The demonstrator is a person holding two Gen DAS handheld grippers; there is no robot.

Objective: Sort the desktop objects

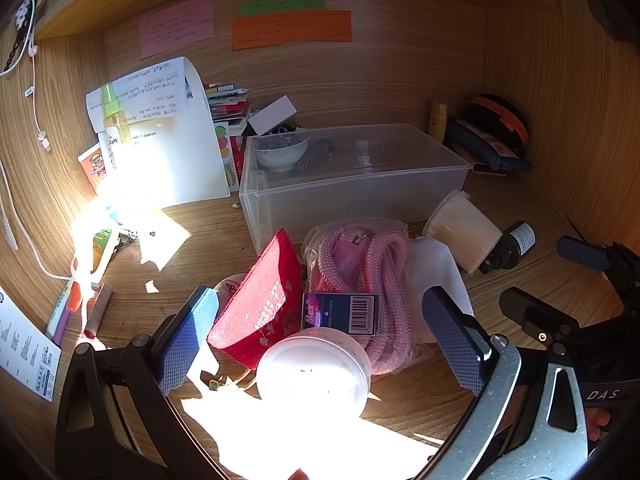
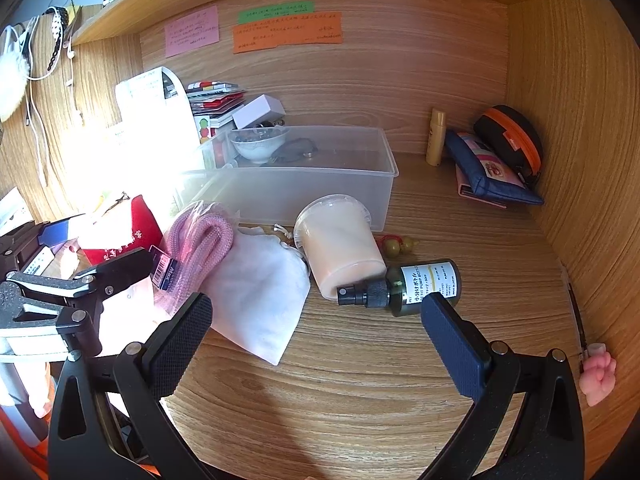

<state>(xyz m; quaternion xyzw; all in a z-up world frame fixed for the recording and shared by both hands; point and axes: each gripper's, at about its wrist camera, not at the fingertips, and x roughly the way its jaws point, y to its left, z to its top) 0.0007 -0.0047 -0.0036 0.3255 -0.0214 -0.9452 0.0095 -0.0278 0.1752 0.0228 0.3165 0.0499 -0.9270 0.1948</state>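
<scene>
My left gripper (image 1: 320, 338) is open, its blue pads either side of a round white lidded jar (image 1: 313, 372), a red cloth pouch (image 1: 260, 308) and a small blue barcoded box (image 1: 340, 314). A bagged pink rope (image 1: 368, 272) lies just behind. My right gripper (image 2: 320, 340) is open and empty above bare desk, just short of a white cloth bag (image 2: 260, 300), a tipped cream cup (image 2: 340, 244) and a dark spray bottle (image 2: 412, 286). A clear plastic bin (image 1: 360, 188) stands behind them; it also shows in the right wrist view (image 2: 304, 184).
A white bowl (image 1: 282, 152) sits in the bin's left end. Papers and books (image 1: 160, 140) stand at back left, pens (image 1: 76, 308) lie at left. A yellow tube (image 2: 436, 136), a navy pouch (image 2: 488, 172) and a black-orange case (image 2: 512, 140) sit at back right. Wooden walls close in.
</scene>
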